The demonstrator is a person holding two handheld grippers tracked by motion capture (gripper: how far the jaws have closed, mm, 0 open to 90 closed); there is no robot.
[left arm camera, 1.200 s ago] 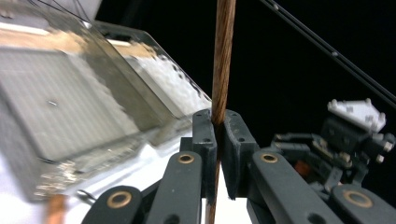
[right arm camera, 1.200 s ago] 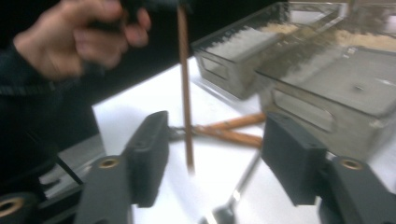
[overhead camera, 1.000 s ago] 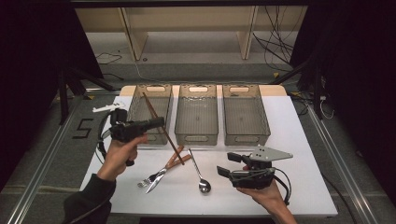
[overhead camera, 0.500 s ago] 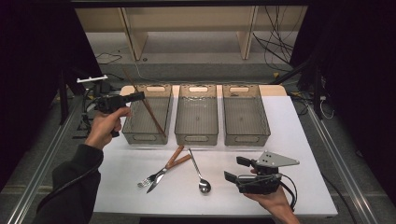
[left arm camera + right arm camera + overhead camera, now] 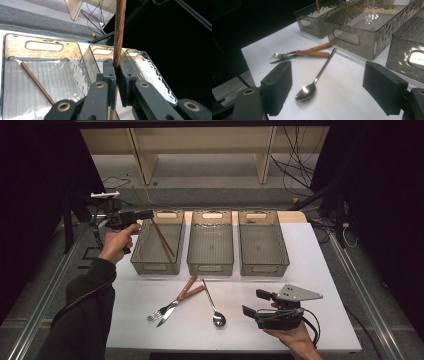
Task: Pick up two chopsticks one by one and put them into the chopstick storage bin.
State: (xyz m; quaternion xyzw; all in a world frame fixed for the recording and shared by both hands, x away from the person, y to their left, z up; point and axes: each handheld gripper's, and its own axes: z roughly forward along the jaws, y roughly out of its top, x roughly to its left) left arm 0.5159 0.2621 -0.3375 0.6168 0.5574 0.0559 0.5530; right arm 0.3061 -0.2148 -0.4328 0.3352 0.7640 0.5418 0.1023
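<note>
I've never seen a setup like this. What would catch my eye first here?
Probably the left gripper, raised above the leftmost of three clear bins and pinching a brown chopstick; another chopstick lies inside. Nearer, a fork, knife and spoon lie on the white table, by the open right gripper.

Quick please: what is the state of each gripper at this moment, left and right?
Left gripper: jaws shut on a wooden chopstick, held above the left bin.
Right gripper: jaws open, holding nothing, near the spoon.

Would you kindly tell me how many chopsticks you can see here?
2: one chopstick lies inside the left bin; the other chopstick is clamped in the left claw, above that bin.
</note>
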